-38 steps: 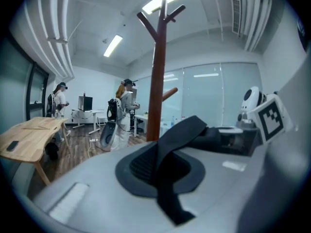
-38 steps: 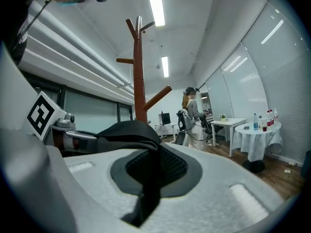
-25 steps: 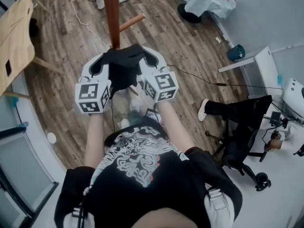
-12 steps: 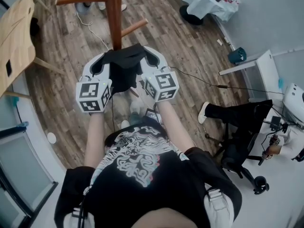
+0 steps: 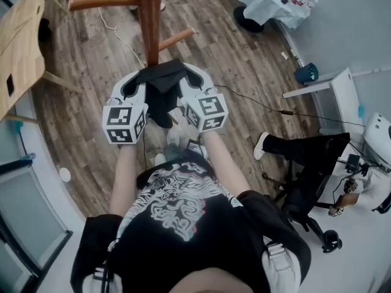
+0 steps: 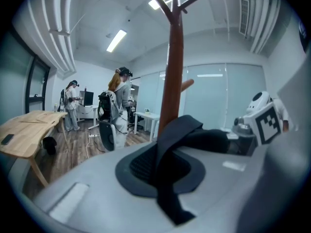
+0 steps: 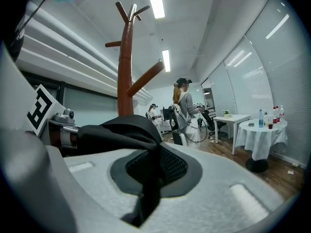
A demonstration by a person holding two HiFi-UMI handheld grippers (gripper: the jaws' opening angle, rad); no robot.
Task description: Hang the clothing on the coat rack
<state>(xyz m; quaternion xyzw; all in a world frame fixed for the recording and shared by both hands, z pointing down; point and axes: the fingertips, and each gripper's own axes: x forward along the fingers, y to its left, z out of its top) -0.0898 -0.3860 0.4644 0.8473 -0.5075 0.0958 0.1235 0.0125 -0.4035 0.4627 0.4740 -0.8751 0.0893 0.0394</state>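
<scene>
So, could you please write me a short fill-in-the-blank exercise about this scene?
1. The garment is ___ in colour.
2. The left gripper and the right gripper each hold it with jaws ___.
3. The rack ahead is made of ___.
Missing words: black; shut; wood.

The left gripper, with pale grey plastic jaws, is closed on a fold of the black fabric garment, whose loose end lies toward the camera while the rest stretches right to the right gripper with its square-marker cube. Just behind the garment the reddish-brown wooden coat rack rises upright, one short peg angled up on its right and forked pegs at its top. At the left edge stands a light wooden table, with two people standing beyond it
</scene>
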